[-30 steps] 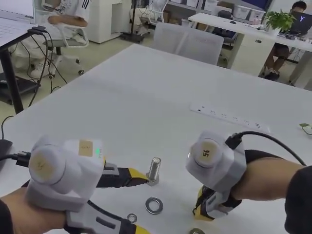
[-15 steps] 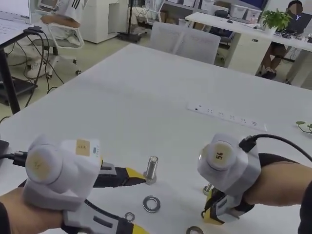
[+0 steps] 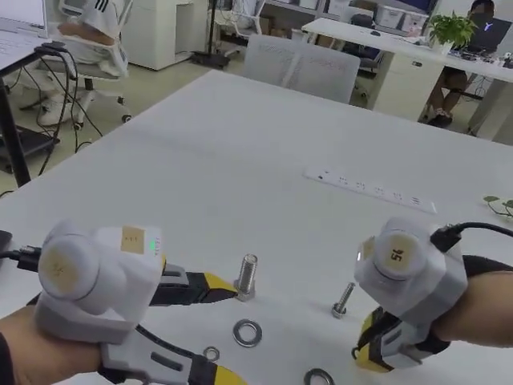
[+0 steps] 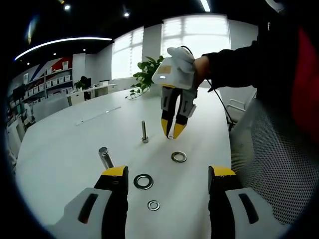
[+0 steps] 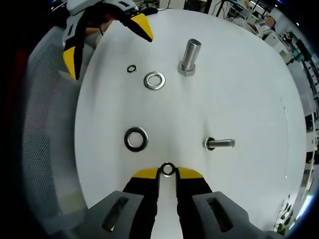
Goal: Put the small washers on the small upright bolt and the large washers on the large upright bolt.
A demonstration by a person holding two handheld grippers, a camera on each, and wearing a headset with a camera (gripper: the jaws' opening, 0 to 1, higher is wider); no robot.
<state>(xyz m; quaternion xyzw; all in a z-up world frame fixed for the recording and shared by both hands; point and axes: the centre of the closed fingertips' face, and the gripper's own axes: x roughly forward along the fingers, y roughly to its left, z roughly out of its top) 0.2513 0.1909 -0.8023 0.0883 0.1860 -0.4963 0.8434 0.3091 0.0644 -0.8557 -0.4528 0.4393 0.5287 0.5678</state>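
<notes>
The large bolt (image 3: 247, 277) and the small bolt (image 3: 343, 299) stand upright on the white table (image 3: 264, 160). My right gripper (image 5: 168, 173) is shut on a small washer (image 5: 168, 169) and hangs above the table, near the small bolt (image 5: 219, 144). My left gripper (image 4: 169, 174) is open and low, with a large washer (image 4: 143, 181) and a small washer (image 4: 153, 204) lying between its jaws and the large bolt (image 4: 105, 158) just beyond its left jaw. A second large washer (image 4: 179, 157) lies below the right gripper (image 4: 172, 133).
A white power strip (image 3: 369, 191) lies farther back on the table. Office chairs (image 3: 300, 68), desks and seated people are beyond the far edge. A grey mesh chair (image 4: 271, 164) is close to the table's near edge.
My right gripper has moved to the right with the small washer in it, uncovering the small bolt. The left gripper has stayed by the large bolt. The head camera has shifted a little.
</notes>
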